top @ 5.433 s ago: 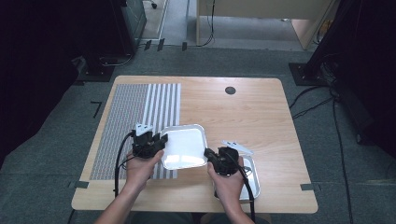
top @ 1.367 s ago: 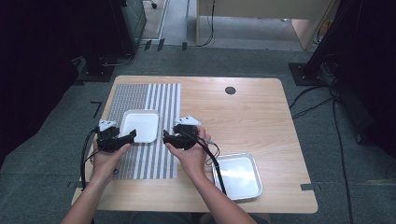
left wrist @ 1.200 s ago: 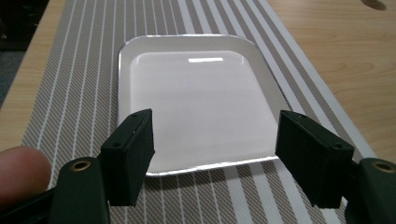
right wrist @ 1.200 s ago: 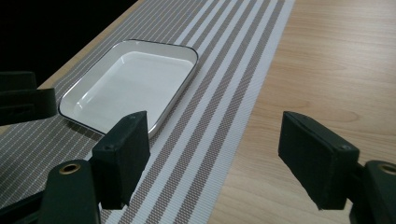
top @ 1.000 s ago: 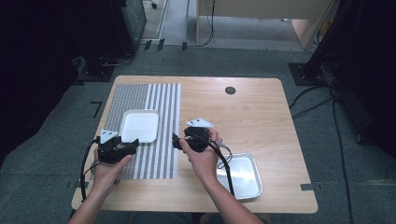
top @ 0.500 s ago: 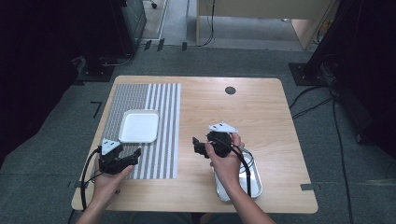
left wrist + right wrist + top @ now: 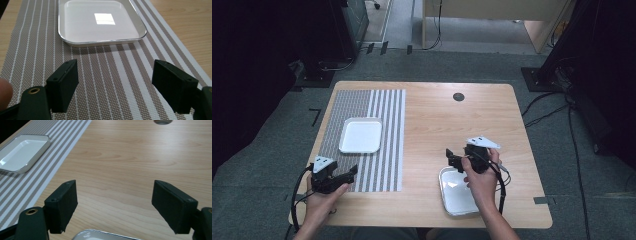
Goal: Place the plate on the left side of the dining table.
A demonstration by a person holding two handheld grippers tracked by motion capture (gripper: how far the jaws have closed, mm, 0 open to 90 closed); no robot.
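left claw: jaws apart, empty, over striped mat
right claw: jaws apart, empty, above second tray
white tray: on mat
risk: clipping second tray's rim, sliding it toward bench edge

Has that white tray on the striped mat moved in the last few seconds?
Yes. The white tray went from the striped mat's near right edge, half on wood, to farther up and left, fully on it.

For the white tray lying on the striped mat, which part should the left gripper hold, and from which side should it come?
Probably the near rim of the white tray, the edge facing the left gripper. The tray lies flat on the striped mat and is wider than the open jaws, so it cannot be spanned. Its raised, outward-curving lip offers a thin edge: come in low from the person's side, one jaw over the lip, one under.
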